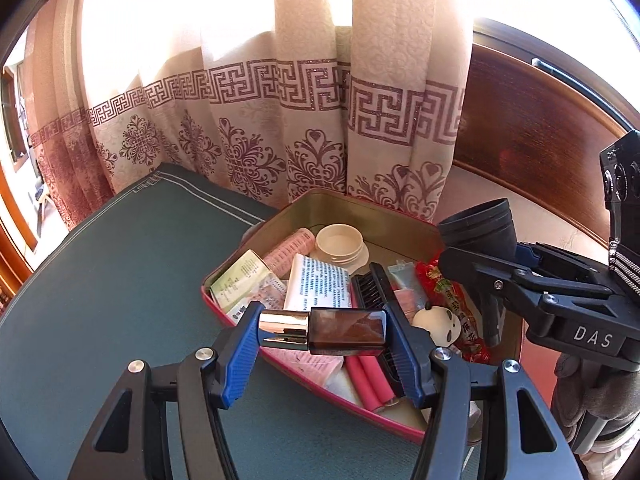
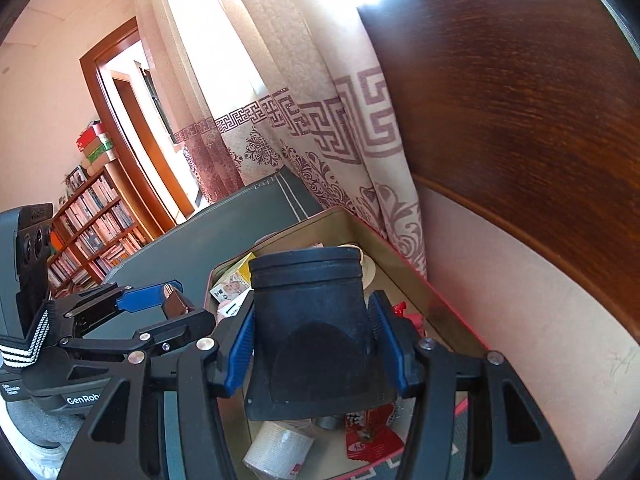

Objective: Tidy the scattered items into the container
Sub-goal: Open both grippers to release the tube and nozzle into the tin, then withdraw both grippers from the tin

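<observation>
Hovering over the red tin (image 1: 248,328), the left gripper (image 1: 322,332) has its jaws pinching a brown bottle (image 1: 347,330) end to end: glassy, likely slippery and fragile. The right gripper (image 2: 316,344) clamps a stiff black funnel-shaped piece (image 2: 310,320) by its flanks, above the same tin.

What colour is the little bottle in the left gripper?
Brown bottle with a shiny silver cap, clearest in the left wrist view.

The tin (image 1: 400,216) sat on the table (image 1: 120,280) before the curtain (image 1: 280,140). A bottle (image 1: 344,330) hung over its near edge; a funnel-shaped piece (image 2: 316,320), perhaps rubber, hung over its right side.
</observation>
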The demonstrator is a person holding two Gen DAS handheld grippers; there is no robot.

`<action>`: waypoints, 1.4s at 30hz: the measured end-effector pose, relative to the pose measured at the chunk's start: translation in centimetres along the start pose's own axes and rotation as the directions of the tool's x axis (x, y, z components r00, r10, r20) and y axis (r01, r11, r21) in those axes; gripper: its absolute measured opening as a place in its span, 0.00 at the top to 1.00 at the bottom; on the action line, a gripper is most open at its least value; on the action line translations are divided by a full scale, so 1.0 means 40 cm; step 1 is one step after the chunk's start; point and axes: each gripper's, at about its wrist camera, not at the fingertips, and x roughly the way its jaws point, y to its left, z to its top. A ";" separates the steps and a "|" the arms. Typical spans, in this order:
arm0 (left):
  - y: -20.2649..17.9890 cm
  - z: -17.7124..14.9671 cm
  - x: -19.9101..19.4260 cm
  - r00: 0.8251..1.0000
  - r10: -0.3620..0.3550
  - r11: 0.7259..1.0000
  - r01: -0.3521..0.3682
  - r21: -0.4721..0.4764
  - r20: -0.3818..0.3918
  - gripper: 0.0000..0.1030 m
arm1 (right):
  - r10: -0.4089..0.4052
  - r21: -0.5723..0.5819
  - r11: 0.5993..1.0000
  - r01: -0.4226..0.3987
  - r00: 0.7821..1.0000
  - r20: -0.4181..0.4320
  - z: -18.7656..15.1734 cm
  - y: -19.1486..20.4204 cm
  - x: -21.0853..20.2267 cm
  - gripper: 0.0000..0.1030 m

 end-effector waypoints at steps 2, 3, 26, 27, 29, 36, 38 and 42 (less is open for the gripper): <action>-0.008 0.003 0.012 1.000 -0.005 1.000 0.005 0.004 -0.005 0.40 | -0.002 0.000 1.000 0.002 1.000 0.000 -0.002 -0.004 0.000 0.43; -0.011 0.004 0.017 1.000 -0.005 1.000 0.005 0.005 -0.006 0.40 | -0.003 0.000 1.000 0.003 1.000 -0.001 -0.003 -0.006 0.000 0.43; 0.065 -0.014 0.000 0.999 0.014 0.993 -0.009 -0.120 0.040 0.18 | -0.047 0.041 0.998 0.048 0.999 -0.014 0.000 -0.035 0.023 0.42; 0.066 -0.016 -0.005 0.999 0.015 0.992 -0.010 -0.122 0.043 0.18 | -0.050 0.041 0.998 0.051 0.999 -0.015 -0.002 -0.037 0.019 0.39; 0.068 -0.021 -0.014 0.998 0.017 0.991 -0.010 -0.130 0.053 0.18 | -0.057 0.044 0.997 0.057 0.998 -0.013 -0.003 -0.035 0.012 0.31; 0.067 -0.030 -0.094 0.989 0.014 0.987 0.010 -0.158 0.150 0.00 | -0.041 0.010 0.999 0.040 0.997 0.060 0.004 -0.003 -0.066 0.20; 0.063 -0.030 -0.126 0.982 0.036 0.986 -0.005 -0.165 0.186 0.00 | -0.053 -0.009 0.998 0.054 0.994 0.099 0.007 0.015 -0.100 0.19; 0.047 -0.031 -0.181 0.962 0.145 0.975 -0.099 -0.198 0.232 0.00 | -0.101 -0.020 0.994 0.107 0.972 0.213 -0.006 0.049 -0.187 0.00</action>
